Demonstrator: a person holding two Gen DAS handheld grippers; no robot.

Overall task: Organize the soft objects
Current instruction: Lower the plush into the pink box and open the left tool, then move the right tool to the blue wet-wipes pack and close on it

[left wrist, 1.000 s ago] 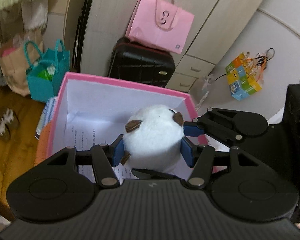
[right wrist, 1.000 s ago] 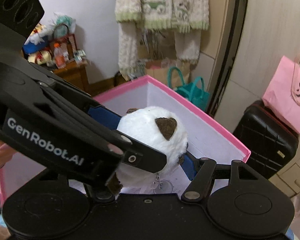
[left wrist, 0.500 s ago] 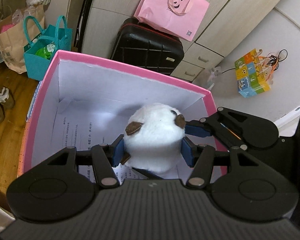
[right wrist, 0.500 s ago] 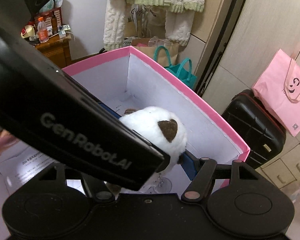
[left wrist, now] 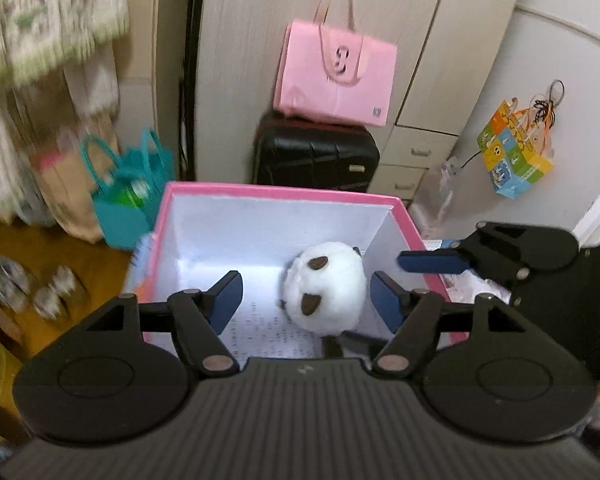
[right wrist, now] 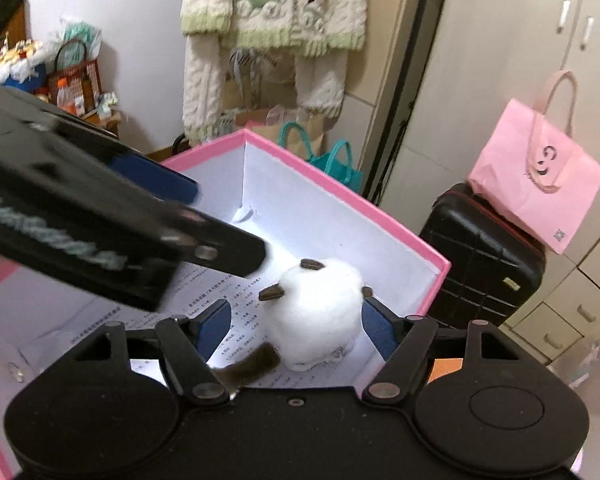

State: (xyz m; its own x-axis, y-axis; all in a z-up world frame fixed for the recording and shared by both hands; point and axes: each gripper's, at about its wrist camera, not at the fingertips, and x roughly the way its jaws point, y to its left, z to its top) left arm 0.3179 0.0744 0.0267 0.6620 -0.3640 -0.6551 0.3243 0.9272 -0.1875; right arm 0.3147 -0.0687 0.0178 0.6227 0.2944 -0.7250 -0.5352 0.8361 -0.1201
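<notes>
The white plush toy (left wrist: pixel 326 288) is lying inside the pink box (left wrist: pixel 280 191), toward its two o'clock corner. Both the left gripper (left wrist: pixel 306 298) and the right gripper (right wrist: pixel 296 322) are opening their jaws, clamping nothing. Lifting straight up should keep the pads from snagging the fur.

Soft indoor light, fisheye-bent edges, motion-blurred periphery.
</notes>
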